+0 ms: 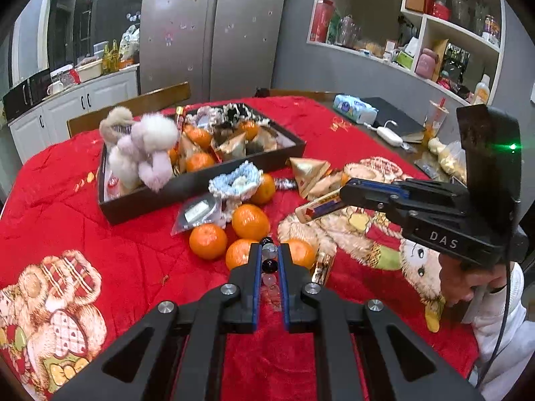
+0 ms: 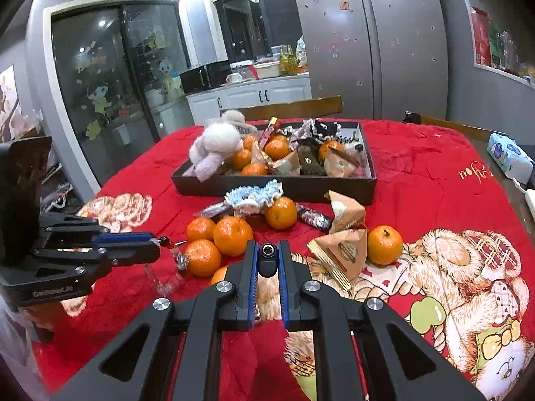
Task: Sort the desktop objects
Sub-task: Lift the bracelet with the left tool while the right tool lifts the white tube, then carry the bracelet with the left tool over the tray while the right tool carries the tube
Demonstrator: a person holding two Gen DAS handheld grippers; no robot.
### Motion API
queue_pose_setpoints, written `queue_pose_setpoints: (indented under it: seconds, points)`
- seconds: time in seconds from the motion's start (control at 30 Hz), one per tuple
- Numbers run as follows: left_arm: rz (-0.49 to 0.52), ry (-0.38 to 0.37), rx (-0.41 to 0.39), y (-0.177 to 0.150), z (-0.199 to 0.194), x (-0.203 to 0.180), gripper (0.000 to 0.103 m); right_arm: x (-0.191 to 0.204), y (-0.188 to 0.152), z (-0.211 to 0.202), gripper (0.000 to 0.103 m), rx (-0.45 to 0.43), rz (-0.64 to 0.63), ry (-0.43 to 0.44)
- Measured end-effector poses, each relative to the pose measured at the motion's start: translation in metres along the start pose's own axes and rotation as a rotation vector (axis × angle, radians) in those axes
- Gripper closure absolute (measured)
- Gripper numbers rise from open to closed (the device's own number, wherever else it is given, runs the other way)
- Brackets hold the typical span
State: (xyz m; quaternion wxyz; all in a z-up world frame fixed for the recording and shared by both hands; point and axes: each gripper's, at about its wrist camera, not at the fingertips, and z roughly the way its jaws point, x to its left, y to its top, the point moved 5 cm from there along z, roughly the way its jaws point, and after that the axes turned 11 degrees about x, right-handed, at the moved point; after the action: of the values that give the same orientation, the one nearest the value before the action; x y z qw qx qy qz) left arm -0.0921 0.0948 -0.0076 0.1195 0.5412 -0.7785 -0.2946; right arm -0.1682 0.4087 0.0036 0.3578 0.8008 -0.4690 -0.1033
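My left gripper (image 1: 269,250) is shut on a string of clear and black beads (image 1: 269,264), held just above the red cloth beside several oranges (image 1: 250,220). It shows from the side in the right wrist view (image 2: 157,250), with the beads (image 2: 180,259) hanging from its tip. My right gripper (image 2: 267,250) is shut on a small black tube (image 2: 267,260). In the left wrist view it (image 1: 341,197) grips a long tan stick-shaped item (image 1: 317,209). A dark tray (image 1: 200,180) behind holds oranges, fluffy toys and gold packets.
A blue crochet piece (image 1: 239,180), a plastic bag (image 1: 197,212) and gold pyramid packets (image 2: 347,250) lie on the cloth in front of the tray (image 2: 334,187). A tissue pack (image 1: 354,107), a laptop and a drink cup stand at the far right. Chairs stand behind the table.
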Motion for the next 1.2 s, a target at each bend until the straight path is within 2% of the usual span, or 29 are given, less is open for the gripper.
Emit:
queue_pose_setpoints:
  seconds: [0.2,0.33,0.5,0.83,1.2]
  points:
    - [-0.019,0.017,-0.035,0.014,-0.018,0.009,0.093,0.005,0.013,-0.005,0.092,-0.010,0.007,0.014]
    - [-0.010,0.058,-0.051,0.022,-0.026,0.014,0.093,0.010,0.022,-0.007,0.092,-0.012,0.011,0.027]
    - [-0.007,0.068,-0.045,0.028,-0.026,0.016,0.093,0.014,0.036,-0.013,0.092,-0.020,0.016,0.056]
    - [-0.029,0.072,-0.045,0.053,-0.021,0.028,0.093,0.025,0.068,-0.023,0.092,-0.045,-0.019,0.041]
    - [-0.051,0.100,-0.084,0.094,-0.030,0.047,0.093,0.029,0.106,-0.033,0.092,-0.077,-0.048,0.029]
